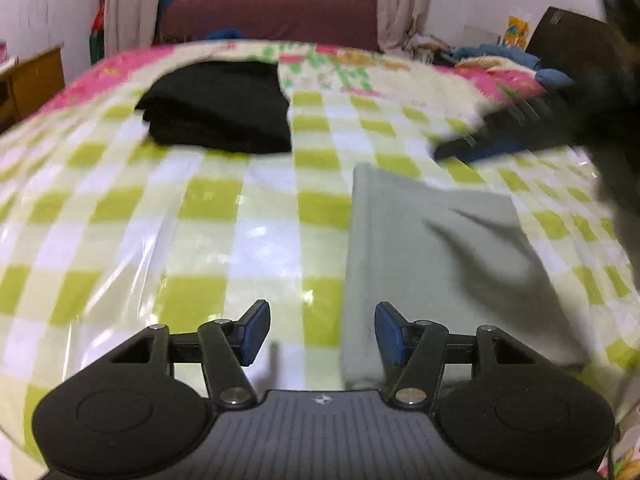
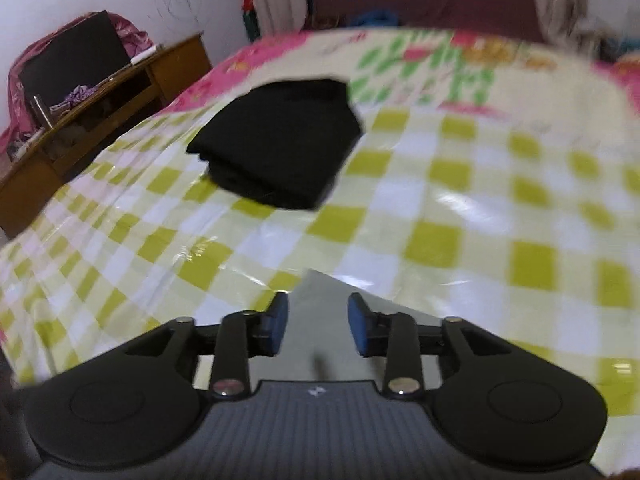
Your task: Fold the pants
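Grey pants (image 1: 436, 264) lie folded into a flat rectangle on the green-checked bed cover (image 1: 200, 216). My left gripper (image 1: 322, 334) is open and empty, hovering above the pants' near left edge. In the right wrist view a corner of the grey pants (image 2: 320, 320) shows under my right gripper (image 2: 318, 328), which is open and empty. A folded black garment (image 1: 218, 106) lies farther back on the bed; it also shows in the right wrist view (image 2: 280, 140).
A dark blurred object (image 1: 520, 128) lies at the bed's right edge in the left wrist view. A wooden desk (image 2: 100, 108) with clutter stands left of the bed. A maroon headboard (image 1: 272, 16) and curtains are at the far end.
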The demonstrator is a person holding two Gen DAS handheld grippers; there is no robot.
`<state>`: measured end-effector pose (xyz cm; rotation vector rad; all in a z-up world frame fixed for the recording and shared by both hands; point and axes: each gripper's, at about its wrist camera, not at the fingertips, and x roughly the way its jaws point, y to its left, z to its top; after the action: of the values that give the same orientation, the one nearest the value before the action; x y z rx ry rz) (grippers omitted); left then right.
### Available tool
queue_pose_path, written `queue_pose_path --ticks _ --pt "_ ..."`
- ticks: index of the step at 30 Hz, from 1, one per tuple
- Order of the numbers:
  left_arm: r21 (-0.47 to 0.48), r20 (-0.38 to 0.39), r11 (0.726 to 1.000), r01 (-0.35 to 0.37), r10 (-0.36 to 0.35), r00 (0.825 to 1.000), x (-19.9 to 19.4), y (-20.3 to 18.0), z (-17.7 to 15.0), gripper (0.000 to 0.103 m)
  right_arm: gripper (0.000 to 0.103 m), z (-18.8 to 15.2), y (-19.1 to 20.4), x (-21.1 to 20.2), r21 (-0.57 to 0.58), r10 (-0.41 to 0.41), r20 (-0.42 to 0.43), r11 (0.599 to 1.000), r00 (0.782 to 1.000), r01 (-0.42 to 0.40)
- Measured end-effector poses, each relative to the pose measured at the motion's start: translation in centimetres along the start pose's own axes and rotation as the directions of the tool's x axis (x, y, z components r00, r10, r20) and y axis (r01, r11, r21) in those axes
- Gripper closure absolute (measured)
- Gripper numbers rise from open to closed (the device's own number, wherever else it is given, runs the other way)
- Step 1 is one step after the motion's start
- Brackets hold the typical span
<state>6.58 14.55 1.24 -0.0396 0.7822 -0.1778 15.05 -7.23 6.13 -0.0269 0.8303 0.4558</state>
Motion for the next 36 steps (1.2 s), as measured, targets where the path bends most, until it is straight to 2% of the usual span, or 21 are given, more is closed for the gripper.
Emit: queue_pose_path --ticks 3,4,6,9,11,13,16,18,19,21,23,26,28,29,30,32,34,36 --pt "0.011 0.02 1.0 0.022 -0.022 1.0 1.1 -1.5 0.8 0.032 0.058 -3.1 -2.0 -1.1 0.045 -0.056 -0.017 0.997 0.998 0.056" --pt "0.016 0.009 0.999 0.034 -0.035 0.999 1.9 -2.0 0.8 0.032 0.058 -4.5 -3.0 -1.3 0.091 -0.062 -0.026 0.994 0.998 0.064" --pt "0.052 -0.052 0.999 0.008 -0.005 0.999 4.2 -3.0 0.4 0.032 0.058 -7.1 -4.3 -0.7 0.159 -0.082 -0.082 0.983 0.993 0.095" --pt "0.103 -0.074 0.995 -0.007 0.015 0.997 5.4 -3.8 -0.7 0.03 0.056 -10.7 -5.8 0.4 0.26 -0.049 -0.156 0.961 0.987 0.089" --pt "0.107 -0.063 0.994 -0.02 0.027 0.998 4.8 -4.0 -0.5 0.03 0.056 -11.3 -6.3 -0.5 0.305 -0.032 -0.11 0.95 0.993 0.064" --pt "0.107 -0.048 0.994 -0.034 0.039 0.998 4.2 -4.2 -0.3 0.03 0.053 -11.5 -7.3 -1.0 0.389 0.026 -0.065 0.921 0.998 0.001" --pt "0.097 -0.055 0.994 -0.052 0.057 0.997 4.4 -3.9 -0.2 0.03 0.053 -11.3 -8.3 -0.3 0.408 0.025 -0.067 0.913 0.997 0.004" --pt "0.082 -0.082 0.996 -0.041 0.048 0.995 5.2 -3.9 -0.4 0.029 0.053 -11.3 -9.0 0.4 0.436 0.054 -0.051 0.899 0.997 -0.026" --pt "0.071 -0.09 0.997 -0.041 0.047 0.995 5.4 -4.1 -0.6 0.029 0.055 -11.2 -9.2 0.7 0.439 0.059 -0.045 0.898 0.997 -0.034" --pt "0.067 -0.103 0.998 -0.017 0.024 0.994 5.6 -5.0 -0.8 0.029 0.073 -10.7 -9.6 1.0 0.419 0.053 -0.046 0.908 0.998 -0.029" --pt "0.119 -0.106 0.993 -0.012 0.024 0.994 5.9 -6.6 -1.0 0.029 0.084 -10.2 -10.7 1.6 0.4 0.043 -0.06 0.916 0.997 -0.016" --pt "0.174 -0.097 0.985 -0.022 0.04 0.994 6.4 -8.3 -1.0 0.026 0.092 -9.1 -12.9 2.1 0.392 0.024 -0.09 0.92 0.996 0.014" --pt "0.16 -0.106 0.987 -0.016 0.033 0.994 6.5 -8.3 -0.8 0.025 0.09 -8.7 -13.4 1.8 0.376 0.037 -0.118 0.927 0.992 0.01" --pt "0.149 -0.112 0.989 -0.01 0.027 0.993 6.3 -7.9 -0.7 0.025 0.086 -8.6 -13.1 1.1 0.352 0.018 -0.122 0.936 0.992 0.027" --pt "0.141 -0.113 0.99 -0.006 0.022 0.993 5.7 -7.5 -0.5 0.025 0.08 -8.7 -12.5 0.2 0.327 -0.014 -0.114 0.944 0.993 0.051" --pt "0.133 -0.091 0.991 -0.015 0.028 0.995 4.0 -7.0 -0.6 0.025 0.08 -9.2 -10.7 -2.4 0.251 -0.055 -0.052 0.966 0.997 0.066" --pt "0.131 -0.059 0.991 -0.026 0.034 0.998 2.7 -6.7 -0.3 0.025 0.08 -10.1 -9.2 -4.3 0.244 -0.019 0.015 0.97 1.0 0.015" --pt "0.14 -0.009 0.99 -0.031 0.032 0.999 2.3 -6.8 0.3 0.025 0.079 -11.3 -8.1 -4.4 0.262 0.051 0.027 0.963 0.998 -0.056"
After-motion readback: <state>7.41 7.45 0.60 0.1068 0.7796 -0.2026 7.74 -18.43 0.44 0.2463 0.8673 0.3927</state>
